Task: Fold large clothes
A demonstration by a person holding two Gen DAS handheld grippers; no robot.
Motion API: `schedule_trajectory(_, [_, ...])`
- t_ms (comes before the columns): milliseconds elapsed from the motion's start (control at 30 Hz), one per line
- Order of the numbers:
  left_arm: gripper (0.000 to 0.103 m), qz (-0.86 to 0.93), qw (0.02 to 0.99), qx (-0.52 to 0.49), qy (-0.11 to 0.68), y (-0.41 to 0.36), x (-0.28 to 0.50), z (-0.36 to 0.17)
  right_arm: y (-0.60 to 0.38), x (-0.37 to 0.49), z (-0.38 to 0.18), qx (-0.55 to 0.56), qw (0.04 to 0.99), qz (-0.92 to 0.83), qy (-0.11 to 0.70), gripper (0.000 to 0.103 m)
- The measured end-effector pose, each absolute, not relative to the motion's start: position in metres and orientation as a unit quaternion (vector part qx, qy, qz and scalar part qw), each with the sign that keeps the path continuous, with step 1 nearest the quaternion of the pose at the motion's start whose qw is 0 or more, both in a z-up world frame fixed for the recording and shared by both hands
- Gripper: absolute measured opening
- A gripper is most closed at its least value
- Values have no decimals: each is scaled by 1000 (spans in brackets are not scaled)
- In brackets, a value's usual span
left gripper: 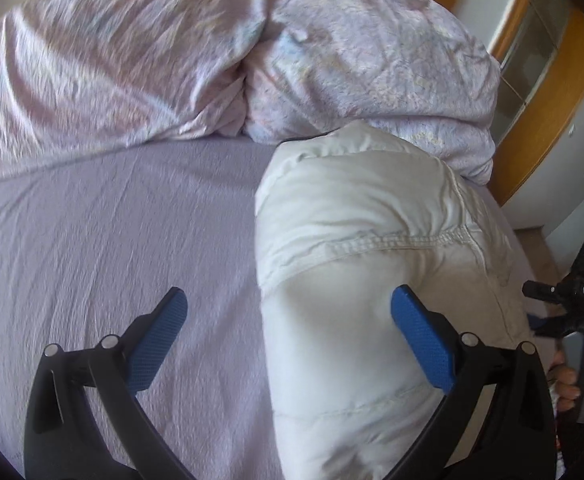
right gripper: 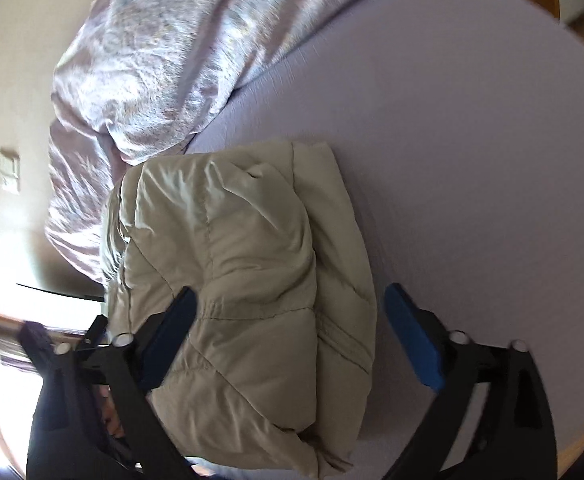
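A cream padded jacket (left gripper: 352, 220) lies folded into a thick bundle on the lilac bed sheet (left gripper: 111, 220). My left gripper (left gripper: 287, 292) is open above the bundle's left edge; its right finger (left gripper: 420, 336) is over the jacket and its left finger is over bare sheet. In the right wrist view the same jacket (right gripper: 231, 240) looks beige, with quilted seams. My right gripper (right gripper: 290, 290) is open wide over the bundle's near end. Its left finger (right gripper: 171, 332) overlaps the cloth and its right finger stands clear over the sheet (right gripper: 472, 160). Nothing is gripped.
A crumpled pink-lilac duvet (left gripper: 171, 60) is heaped along the far side of the bed, right behind the jacket; it also shows as the duvet (right gripper: 151, 60). Wooden furniture (left gripper: 532, 80) stands beyond the bed's right edge. A person's hand (left gripper: 568, 380) shows at the far right.
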State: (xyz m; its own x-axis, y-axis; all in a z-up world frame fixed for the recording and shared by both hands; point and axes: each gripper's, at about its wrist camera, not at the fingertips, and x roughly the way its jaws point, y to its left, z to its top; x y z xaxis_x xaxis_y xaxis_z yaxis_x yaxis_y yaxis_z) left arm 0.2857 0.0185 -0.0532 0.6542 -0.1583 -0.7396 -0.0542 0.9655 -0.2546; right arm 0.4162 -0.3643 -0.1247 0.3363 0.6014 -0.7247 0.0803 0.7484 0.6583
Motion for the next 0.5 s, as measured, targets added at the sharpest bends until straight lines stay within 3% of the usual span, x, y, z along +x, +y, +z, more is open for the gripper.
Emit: schedule_trajectory(500, [101,-55,894,-109,432,19,290,-52,-328,441,-158,356,678,225,603,102])
